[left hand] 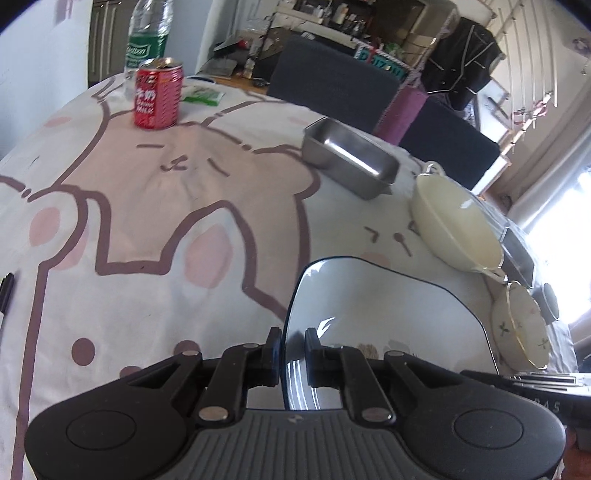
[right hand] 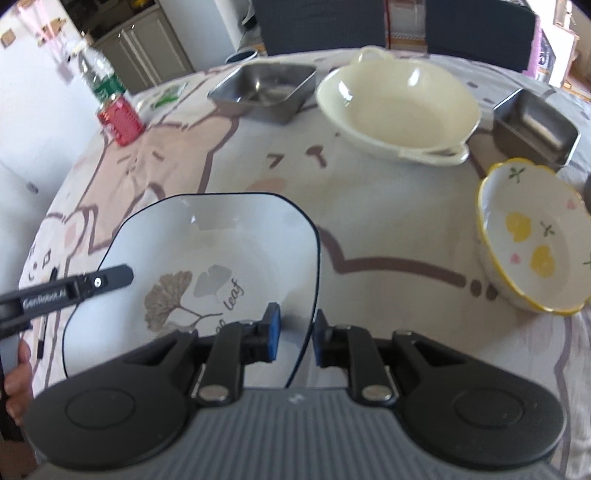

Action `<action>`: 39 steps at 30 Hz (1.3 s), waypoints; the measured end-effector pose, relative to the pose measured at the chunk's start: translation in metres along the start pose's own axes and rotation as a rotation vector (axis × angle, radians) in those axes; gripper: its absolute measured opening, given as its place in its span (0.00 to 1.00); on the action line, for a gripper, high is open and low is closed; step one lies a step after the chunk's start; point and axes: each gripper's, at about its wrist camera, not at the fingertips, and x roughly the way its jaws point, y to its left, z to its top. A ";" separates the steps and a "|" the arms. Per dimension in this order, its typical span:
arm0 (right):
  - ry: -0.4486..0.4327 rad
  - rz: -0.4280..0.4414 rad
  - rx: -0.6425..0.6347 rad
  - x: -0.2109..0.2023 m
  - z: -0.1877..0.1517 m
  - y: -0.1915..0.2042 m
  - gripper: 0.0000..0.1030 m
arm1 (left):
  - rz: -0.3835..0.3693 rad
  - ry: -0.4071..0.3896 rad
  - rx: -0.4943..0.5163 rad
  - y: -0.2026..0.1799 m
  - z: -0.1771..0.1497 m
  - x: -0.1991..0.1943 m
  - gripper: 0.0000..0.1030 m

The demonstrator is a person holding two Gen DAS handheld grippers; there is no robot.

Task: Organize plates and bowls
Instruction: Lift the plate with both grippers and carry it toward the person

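Observation:
A white square plate (left hand: 388,314) with a dark rim and a leaf print (right hand: 221,251) is at the near side of the table. My left gripper (left hand: 293,343) is shut on the plate's left rim; one of its fingers (right hand: 110,278) shows in the right wrist view. My right gripper (right hand: 297,332) straddles the plate's right rim, with a gap between the blue pad and the rim. A cream two-handled bowl (left hand: 458,225) (right hand: 399,107) sits behind the plate. A yellow-rimmed floral bowl (left hand: 521,328) (right hand: 532,251) stands to the right.
Two steel trays stand at the back, one left of the cream bowl (left hand: 351,158) (right hand: 264,88), one right of it (right hand: 535,127). A red can (left hand: 159,98) (right hand: 120,120) and a water bottle (left hand: 147,33) are at the far left. Dark chairs stand behind the table.

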 end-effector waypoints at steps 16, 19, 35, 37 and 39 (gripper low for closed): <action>0.004 -0.019 0.025 0.031 0.011 -0.003 0.22 | 0.017 -0.014 -0.026 0.006 0.012 0.027 0.13; -0.008 -0.016 0.022 0.033 0.014 -0.004 0.22 | 0.019 -0.027 -0.030 0.006 0.014 0.029 0.13; 0.057 0.001 0.014 0.041 0.011 0.000 0.25 | -0.002 -0.005 -0.029 0.018 0.007 0.034 0.16; 0.055 -0.008 -0.002 0.040 0.011 0.003 0.25 | -0.011 -0.001 -0.028 0.019 0.007 0.032 0.15; 0.054 -0.005 0.000 0.040 0.012 0.002 0.25 | -0.017 0.007 -0.028 0.021 0.007 0.032 0.15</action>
